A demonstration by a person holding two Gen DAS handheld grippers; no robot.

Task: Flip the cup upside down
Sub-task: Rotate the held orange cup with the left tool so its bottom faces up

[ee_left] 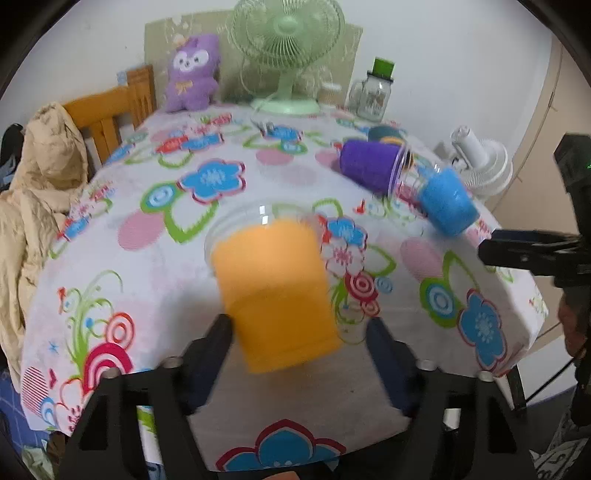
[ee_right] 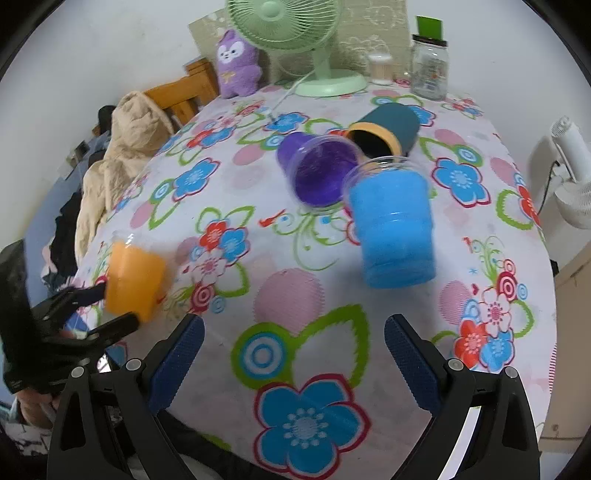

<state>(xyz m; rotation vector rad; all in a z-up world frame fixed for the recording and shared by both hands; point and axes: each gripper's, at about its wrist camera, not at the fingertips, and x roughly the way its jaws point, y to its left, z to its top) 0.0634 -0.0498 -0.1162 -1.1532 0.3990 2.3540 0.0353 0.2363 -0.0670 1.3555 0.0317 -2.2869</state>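
Observation:
An orange cup (ee_left: 275, 291) with a clear rim lies tilted, its base toward my left gripper (ee_left: 299, 328), blurred by motion. The jaws stand wide; the base sits between the fingertips, apart from the right one. In the right wrist view the orange cup (ee_right: 133, 280) sits between that gripper's fingers (ee_right: 118, 325) at the table's left edge. A blue cup (ee_right: 391, 229) lies on its side in front of my right gripper (ee_right: 293, 332), which is open and empty. A purple cup (ee_right: 317, 170) and a dark teal cup (ee_right: 388, 129) lie on their sides behind it.
The flowered tablecloth (ee_right: 295, 295) covers the table. At the back stand a green fan (ee_right: 295, 29), a purple plush toy (ee_right: 236, 66) and a glass jar (ee_right: 428, 70). A wooden chair with a beige jacket (ee_right: 122, 147) stands left. A white fan (ee_right: 569, 177) is right.

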